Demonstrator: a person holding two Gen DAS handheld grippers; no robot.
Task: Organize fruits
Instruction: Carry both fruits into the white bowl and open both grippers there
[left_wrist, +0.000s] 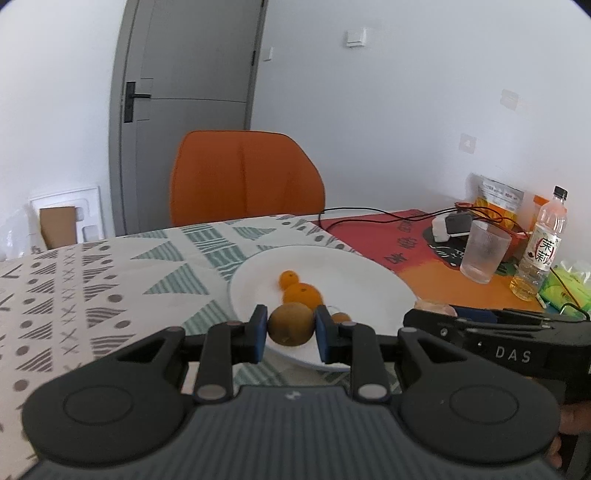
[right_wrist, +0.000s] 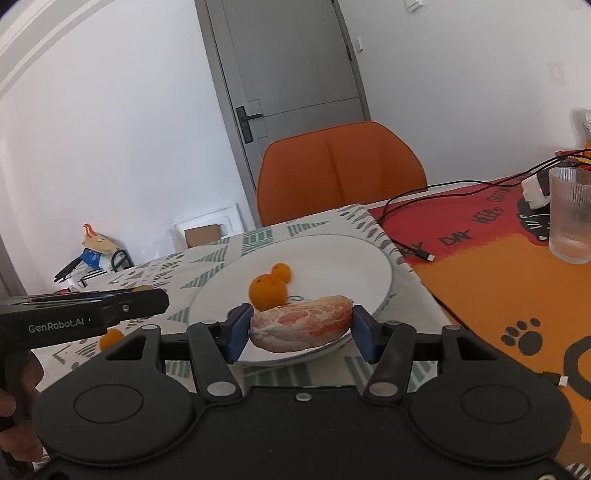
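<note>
Your left gripper (left_wrist: 291, 330) is clamped on a brown kiwi (left_wrist: 290, 324), its blue pads pressed against both sides, and it hangs over the near rim of the white plate (left_wrist: 354, 266). Your right gripper (right_wrist: 301, 330) is closed on a peeled pink citrus piece (right_wrist: 301, 326), pads tight at each end, also above the plate's near edge. On the plate sit two small oranges (right_wrist: 268, 291), touching each other, and one more small orange (right_wrist: 110, 338) lies on the patterned tablecloth (left_wrist: 92, 280) beside your left gripper. Farther right, a ribbed glass (left_wrist: 484, 251) and a bottle (left_wrist: 541, 245) stand on the red and orange mat (right_wrist: 480, 280). An orange chair (left_wrist: 245, 175) stands behind the table.
</note>
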